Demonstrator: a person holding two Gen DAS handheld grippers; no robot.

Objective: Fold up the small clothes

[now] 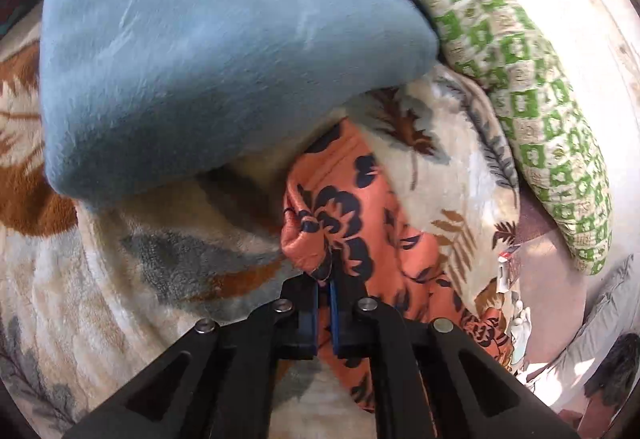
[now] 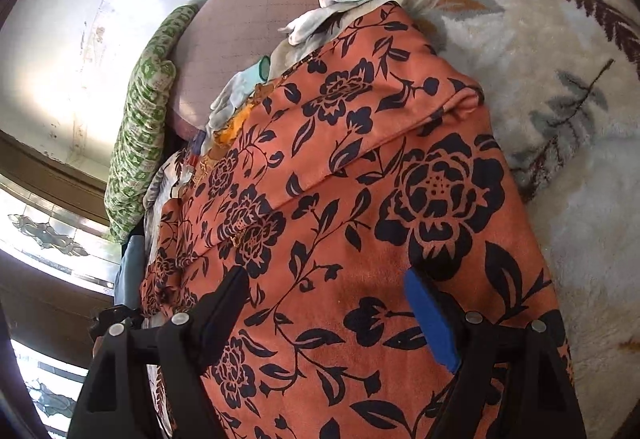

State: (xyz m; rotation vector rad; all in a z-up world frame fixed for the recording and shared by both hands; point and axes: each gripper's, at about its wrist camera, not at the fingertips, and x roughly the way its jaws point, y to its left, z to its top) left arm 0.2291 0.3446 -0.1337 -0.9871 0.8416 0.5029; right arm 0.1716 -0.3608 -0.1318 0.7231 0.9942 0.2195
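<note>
Orange floral garment [image 1: 360, 223] edge pinched in left gripper [image 1: 325, 279]; spread under gaping right gripper [image 2: 328, 291]

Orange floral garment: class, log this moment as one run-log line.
left gripper: shut on orange floral garment edge | right gripper: open above it | surface: fleece blanket | fold: unfinished

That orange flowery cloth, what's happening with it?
Someone is folding the orange cloth on a fluffy blanket using two hand-held grippers. The left gripper has its jaws shut on a bunched edge of the cloth. The right gripper hangs over the flat part with its jaws open, holding nothing.
</note>
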